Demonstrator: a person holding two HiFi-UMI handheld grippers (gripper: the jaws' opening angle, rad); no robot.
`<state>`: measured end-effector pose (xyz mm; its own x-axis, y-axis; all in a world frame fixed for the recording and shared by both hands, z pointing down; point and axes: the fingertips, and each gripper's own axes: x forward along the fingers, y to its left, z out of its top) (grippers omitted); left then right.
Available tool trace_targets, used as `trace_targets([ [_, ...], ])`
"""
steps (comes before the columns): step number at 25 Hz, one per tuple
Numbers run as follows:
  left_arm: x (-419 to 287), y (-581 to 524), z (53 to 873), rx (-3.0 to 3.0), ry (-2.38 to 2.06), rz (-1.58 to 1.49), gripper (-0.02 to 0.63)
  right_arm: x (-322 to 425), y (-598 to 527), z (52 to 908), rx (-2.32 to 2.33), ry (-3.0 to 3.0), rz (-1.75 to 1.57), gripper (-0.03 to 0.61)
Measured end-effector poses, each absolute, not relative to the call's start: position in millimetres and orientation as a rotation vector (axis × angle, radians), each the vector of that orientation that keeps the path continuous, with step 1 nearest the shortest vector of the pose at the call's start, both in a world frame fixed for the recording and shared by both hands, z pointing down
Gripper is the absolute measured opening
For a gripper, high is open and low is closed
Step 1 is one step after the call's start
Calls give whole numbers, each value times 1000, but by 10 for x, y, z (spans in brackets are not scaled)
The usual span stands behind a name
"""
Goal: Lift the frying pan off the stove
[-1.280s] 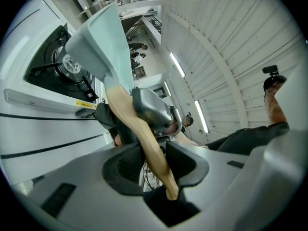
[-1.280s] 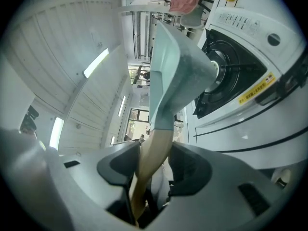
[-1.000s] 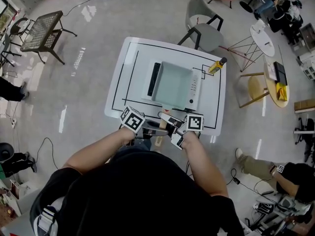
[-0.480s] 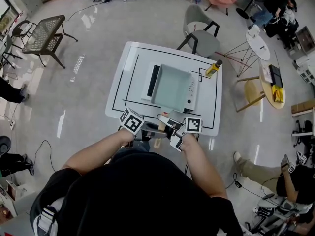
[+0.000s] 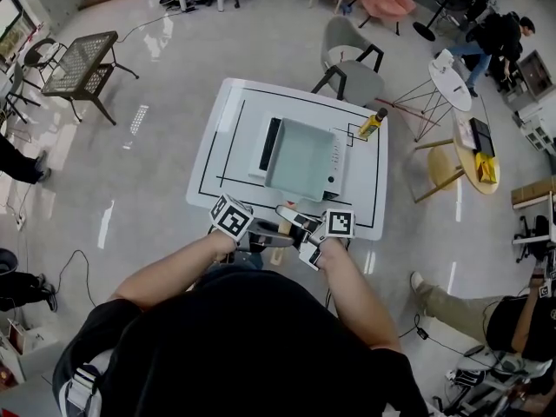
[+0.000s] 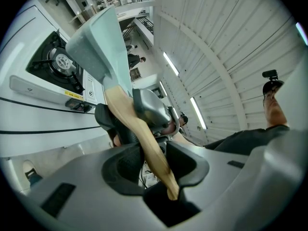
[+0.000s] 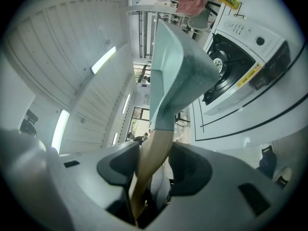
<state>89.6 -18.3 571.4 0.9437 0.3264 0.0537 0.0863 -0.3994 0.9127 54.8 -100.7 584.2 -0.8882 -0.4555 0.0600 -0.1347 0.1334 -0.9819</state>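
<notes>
A square pale-green frying pan (image 5: 300,159) hangs over the white stove (image 5: 340,156) on the white table (image 5: 217,150). Its wooden handle (image 5: 277,252) points toward me. My left gripper (image 5: 259,231) and right gripper (image 5: 301,227) are both shut on that handle. In the left gripper view the handle (image 6: 139,138) runs between the jaws of the left gripper (image 6: 154,160), and the pan (image 6: 98,42) sits clear above the black burner (image 6: 60,61). In the right gripper view the right gripper (image 7: 156,170) clamps the handle (image 7: 151,158) below the pan (image 7: 178,71), with the burner (image 7: 219,61) showing beneath it.
A yellow bottle (image 5: 373,122) stands at the table's far right corner. A grey chair (image 5: 356,55) is behind the table, a wicker side table (image 5: 78,55) at far left, and round tables (image 5: 460,72) and seated people at the right.
Both grippers keep their hold on the handle. The pan stays over the stove; only the head view has drifted a little.
</notes>
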Motion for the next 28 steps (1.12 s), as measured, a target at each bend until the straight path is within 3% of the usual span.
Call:
trace_targets([
  [28,822,210,5617,2002,289,265,152,470,-608,5734,-564,2187,-1821,195],
])
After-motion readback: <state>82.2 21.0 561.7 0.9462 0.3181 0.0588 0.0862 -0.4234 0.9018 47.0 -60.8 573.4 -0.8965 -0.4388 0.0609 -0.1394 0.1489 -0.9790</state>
